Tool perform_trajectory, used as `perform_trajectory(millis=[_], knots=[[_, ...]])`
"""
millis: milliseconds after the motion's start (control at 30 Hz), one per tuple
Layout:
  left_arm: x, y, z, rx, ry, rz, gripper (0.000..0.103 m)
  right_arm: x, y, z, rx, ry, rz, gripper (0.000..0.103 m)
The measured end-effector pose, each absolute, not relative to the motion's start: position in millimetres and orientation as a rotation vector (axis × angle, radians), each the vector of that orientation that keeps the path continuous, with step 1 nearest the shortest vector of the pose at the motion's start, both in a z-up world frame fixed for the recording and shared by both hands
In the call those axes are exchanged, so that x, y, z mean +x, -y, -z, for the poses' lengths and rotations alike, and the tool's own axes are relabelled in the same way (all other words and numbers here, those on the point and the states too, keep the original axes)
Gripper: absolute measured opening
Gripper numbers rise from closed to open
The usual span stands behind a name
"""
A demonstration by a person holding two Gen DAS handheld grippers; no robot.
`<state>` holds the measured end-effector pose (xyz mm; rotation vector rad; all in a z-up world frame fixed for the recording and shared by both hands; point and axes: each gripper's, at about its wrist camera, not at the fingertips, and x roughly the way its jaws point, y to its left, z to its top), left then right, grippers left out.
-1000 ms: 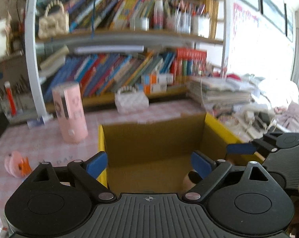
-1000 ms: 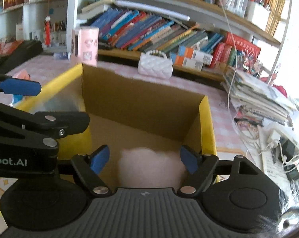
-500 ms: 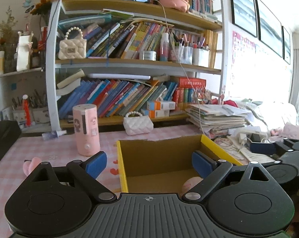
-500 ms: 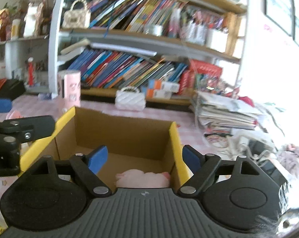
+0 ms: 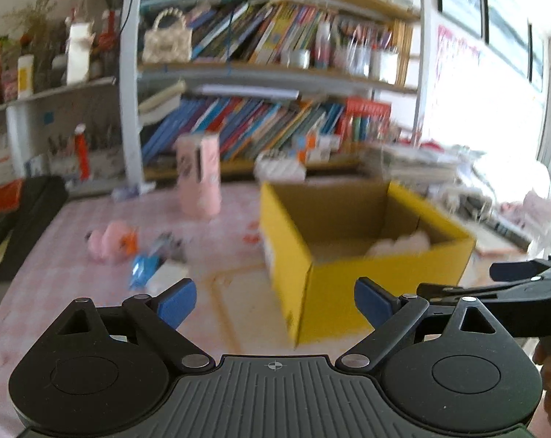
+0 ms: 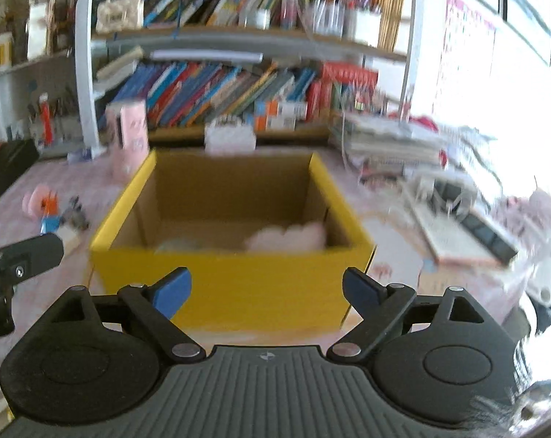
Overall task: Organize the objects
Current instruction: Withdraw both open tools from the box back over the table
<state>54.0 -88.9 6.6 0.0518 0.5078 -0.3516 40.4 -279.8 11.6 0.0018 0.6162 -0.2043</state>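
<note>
Pink-checked surface [image 5: 56, 255] before bookshelves, yellow box [image 6: 231, 284] holding soft pink plush [image 6: 290, 237]; remaining pink toy [image 5: 111, 241] at 10 o'clock, likely light, squashy, best pinched mid-body; left hand-held gripper [image 5: 275, 301] wide open, empty; right hand-held gripper [image 6: 266, 292] just opened, empty.

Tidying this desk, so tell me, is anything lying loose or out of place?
Yes. A pink toy and a blue packet lie scattered on the tablecloth, left of the yellow box.
</note>
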Motion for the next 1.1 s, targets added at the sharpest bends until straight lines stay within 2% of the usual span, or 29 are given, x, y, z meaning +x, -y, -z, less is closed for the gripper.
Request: perform_trajectory(millis=[567,1100], knots=[[-0.5,-4.7,12.0,0.084,-0.642,0.206,0.096,-3.4,175.0,18.0,0.031,-0.779,0.044,0.099],[-21.4,-53.1,-3.2,0.032,-0.577,0.086,0.096,-6.5,121.9,0.2,-0.010,-0.717,-0.094,0.100]])
